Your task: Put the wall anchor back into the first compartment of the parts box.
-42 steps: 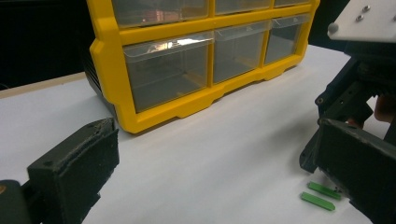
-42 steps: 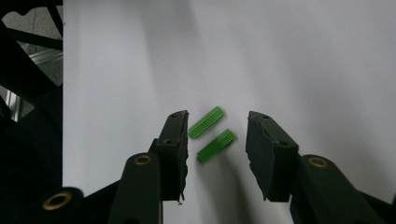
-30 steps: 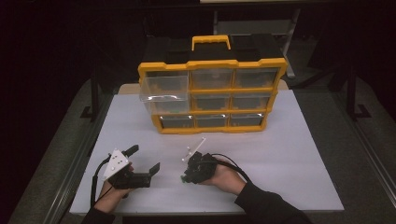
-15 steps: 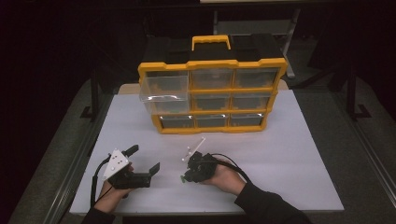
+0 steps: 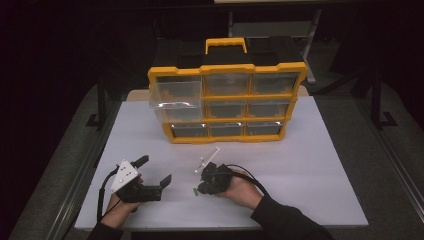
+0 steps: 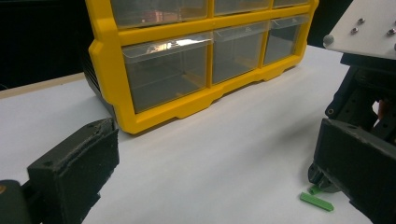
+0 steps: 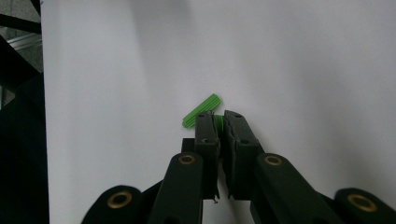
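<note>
Jaws of the right gripper (image 7: 218,122) have just been closing and now pinch one green wall plug (image 7: 218,122) low over the white table (image 5: 300,165); a second plug (image 7: 201,110) lies just beside; the left gripper (image 5: 155,170) rests gaping, so lifting looks next.

Both grippers are black: the left gripper (image 5: 154,172) carries a grey screwed triangular plate at 10 o'clock; the right gripper (image 7: 218,122) has brass pivot rings. Dark sleeves.

I work in a dim workshop: a yellow plastic organiser with clear drawers (image 5: 227,102) stands on my white counter (image 5: 310,165).
</note>
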Action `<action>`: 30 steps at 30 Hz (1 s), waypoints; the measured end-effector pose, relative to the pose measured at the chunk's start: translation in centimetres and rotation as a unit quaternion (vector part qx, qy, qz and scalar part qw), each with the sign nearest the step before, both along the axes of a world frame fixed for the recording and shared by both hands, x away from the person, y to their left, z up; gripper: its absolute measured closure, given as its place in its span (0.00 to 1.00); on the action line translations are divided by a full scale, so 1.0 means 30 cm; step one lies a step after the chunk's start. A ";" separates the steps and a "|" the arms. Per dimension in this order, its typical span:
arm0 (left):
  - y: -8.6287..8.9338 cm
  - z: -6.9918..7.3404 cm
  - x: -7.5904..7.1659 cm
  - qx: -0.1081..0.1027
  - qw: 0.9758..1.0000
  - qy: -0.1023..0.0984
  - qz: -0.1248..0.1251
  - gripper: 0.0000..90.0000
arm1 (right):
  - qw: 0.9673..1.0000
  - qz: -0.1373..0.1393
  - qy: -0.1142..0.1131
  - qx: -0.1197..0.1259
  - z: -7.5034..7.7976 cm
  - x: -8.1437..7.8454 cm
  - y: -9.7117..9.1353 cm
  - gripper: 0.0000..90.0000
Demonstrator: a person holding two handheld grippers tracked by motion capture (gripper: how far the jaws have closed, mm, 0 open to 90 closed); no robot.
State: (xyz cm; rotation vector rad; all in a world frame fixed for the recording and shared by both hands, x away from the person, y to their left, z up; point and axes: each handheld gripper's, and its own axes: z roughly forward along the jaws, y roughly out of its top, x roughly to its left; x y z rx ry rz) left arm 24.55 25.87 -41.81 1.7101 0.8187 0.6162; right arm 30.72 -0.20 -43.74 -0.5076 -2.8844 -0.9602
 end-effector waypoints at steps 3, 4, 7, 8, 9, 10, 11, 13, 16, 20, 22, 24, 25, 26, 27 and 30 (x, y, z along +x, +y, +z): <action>0.000 0.000 0.000 0.000 1.000 0.000 0.000 0.00 | 1.000 -0.003 0.006 -0.003 0.002 0.002 -0.004 0.94; 0.001 0.000 0.000 0.002 1.000 0.000 -0.001 0.00 | 1.000 0.004 -0.002 0.002 0.002 0.011 -0.008 0.94; 0.001 0.000 0.001 0.003 1.000 -0.001 -0.001 0.00 | 1.000 0.004 -0.004 0.006 0.010 0.019 -0.017 0.94; 0.001 0.000 0.002 0.003 1.000 0.000 -0.001 0.00 | 1.000 0.003 -0.003 0.006 0.013 0.020 -0.019 0.94; 0.000 -0.001 0.002 0.002 1.000 0.000 -0.001 0.00 | 1.000 0.003 -0.003 0.006 0.013 0.020 -0.019 0.94; 0.000 0.000 0.000 0.002 1.000 -0.001 -0.001 0.00 | 1.000 0.003 -0.001 0.008 0.020 0.023 -0.025 0.94; 0.000 0.000 0.000 0.002 1.000 -0.001 -0.001 0.00 | 1.000 0.004 -0.001 0.009 0.023 0.025 -0.028 0.94; -0.001 0.000 0.000 0.001 1.000 -0.001 -0.001 0.00 | 1.000 0.001 0.001 0.007 0.032 0.025 -0.032 0.94; -0.001 0.000 0.000 0.002 1.000 -0.001 -0.001 0.00 | 1.000 0.001 -0.004 0.006 0.043 0.029 -0.039 0.94; 0.000 0.000 0.001 0.003 1.000 -0.001 -0.001 0.00 | 1.000 0.000 -0.002 0.011 0.056 0.033 -0.047 0.94; 0.000 0.000 0.001 0.003 1.000 -0.001 -0.001 0.00 | 1.000 0.000 0.000 0.015 0.062 0.035 -0.051 0.94; -0.002 -0.001 0.001 0.001 1.000 0.000 -0.001 0.00 | 1.000 0.001 0.001 0.016 0.068 0.038 -0.055 0.94; -0.002 -0.001 0.001 0.001 1.000 0.000 -0.001 0.00 | 1.000 0.001 0.001 0.016 0.068 0.038 -0.055 0.94; -0.002 -0.001 0.001 0.002 1.000 0.000 -0.001 0.00 | 1.000 0.001 -0.001 0.016 0.070 0.039 -0.057 0.94; -0.003 -0.001 0.001 0.001 1.000 0.000 -0.001 0.00 | 1.000 -0.001 0.001 0.017 0.076 0.039 -0.060 0.94; -0.002 -0.001 0.001 0.001 1.000 0.000 -0.001 0.00 | 1.000 0.001 0.000 0.017 0.088 0.041 -0.065 0.94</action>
